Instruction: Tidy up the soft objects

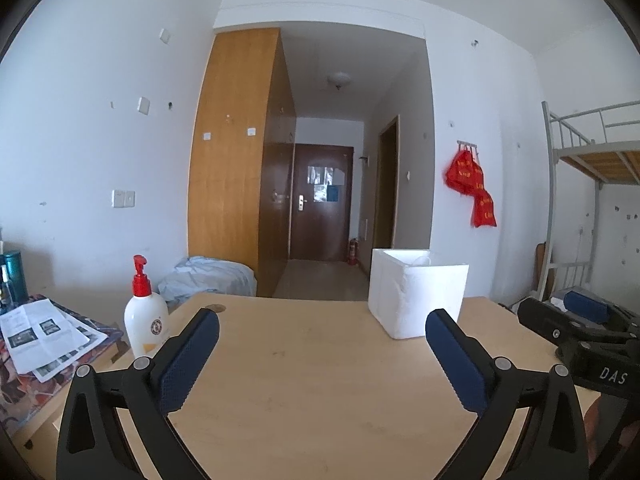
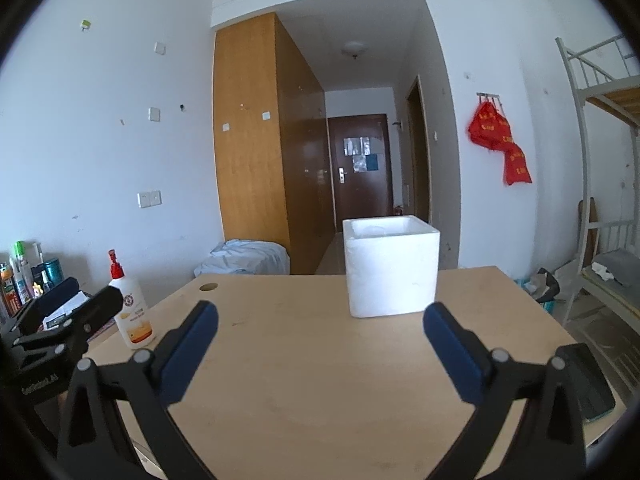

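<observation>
Starting at the far left, a side surface holds loose printed papers (image 1: 44, 330) and some bottles, then a white pump bottle with a red pump (image 1: 145, 312) stands at the left edge of my pale wooden table (image 1: 304, 380). Next comes my left gripper (image 1: 322, 334), hovering low over the bare tabletop with its blue-padded fingers (image 1: 188, 364) spread wide and nothing between them. Right of centre, toward the table's far edge, sits a white foam box (image 2: 390, 268) – open-topped, thick-walled, upright. My right gripper (image 2: 320, 332) faces it squarely, jaws likewise parted and holding nothing. At the far right a dark phone-like slab (image 2: 592, 384) lies near the table's corner, and a metal bunk frame (image 2: 600, 120) stands beyond. I see no soft objects on the table itself; I cannot tell whether the pale shape just visible inside the box is one of them (the interior is mostly hidden from both cameras). The only plainly soft thing is a crumpled pale-blue cloth bundle (image 1: 208, 276) well beyond the table's far-left edge, by the wooden wardrobe (image 1: 236, 160). I judge such cloth would be light, limp and prone to sagging or slipping – best pinched at a thick fold or bunched ridge rather than a single loose layer. The foam box looks light and dentable, so I would grip its wall gently.
</observation>
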`<state>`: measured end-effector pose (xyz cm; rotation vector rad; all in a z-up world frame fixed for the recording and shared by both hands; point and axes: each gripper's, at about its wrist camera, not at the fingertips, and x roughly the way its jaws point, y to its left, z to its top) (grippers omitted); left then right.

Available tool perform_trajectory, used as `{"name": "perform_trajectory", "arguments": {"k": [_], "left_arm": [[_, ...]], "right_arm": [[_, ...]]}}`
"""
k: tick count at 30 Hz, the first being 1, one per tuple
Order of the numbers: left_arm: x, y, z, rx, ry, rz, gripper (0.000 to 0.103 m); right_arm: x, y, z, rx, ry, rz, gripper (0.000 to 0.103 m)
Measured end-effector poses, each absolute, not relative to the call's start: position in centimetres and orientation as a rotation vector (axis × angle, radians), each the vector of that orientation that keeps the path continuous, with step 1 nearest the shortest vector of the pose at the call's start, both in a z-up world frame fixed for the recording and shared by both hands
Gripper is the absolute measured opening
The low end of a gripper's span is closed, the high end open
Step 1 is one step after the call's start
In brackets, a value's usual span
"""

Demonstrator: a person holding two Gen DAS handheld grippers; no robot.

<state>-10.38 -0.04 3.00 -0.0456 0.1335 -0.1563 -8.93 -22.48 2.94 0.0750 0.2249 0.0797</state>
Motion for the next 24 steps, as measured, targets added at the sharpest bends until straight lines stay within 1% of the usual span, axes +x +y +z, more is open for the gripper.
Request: {"name": "perform_trajectory", "arguments": {"k": [24], "left_arm": [[-9.3,-0.2,2.2,-0.028,0.154,-0.141,0.103]], "right_arm": [[-8.8,-22.8,2.9,0.078,0.237,0.056,0.103]]}}
